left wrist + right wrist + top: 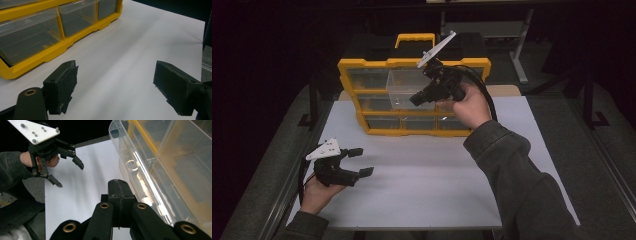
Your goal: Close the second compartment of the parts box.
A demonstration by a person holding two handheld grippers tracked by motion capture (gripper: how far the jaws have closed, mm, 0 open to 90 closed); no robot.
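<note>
— How many grippers, and what do they do?

— Two. The left gripper [361, 161] rests low on the white table [422, 170], jaws spread wide on nothing. The right gripper [416, 98], jaws pressed together and empty, is at the clear plastic drawer [407, 87] sticking out of the one yellow plastic drawer organizer [412, 95].

— Anything one view adds?

— The right gripper view shows a small metal ring [131, 165] inside that drawer.

An organizer [377, 95] stands at the table's [432, 185] far edge, one drawer [404, 87] pulled out.
</note>
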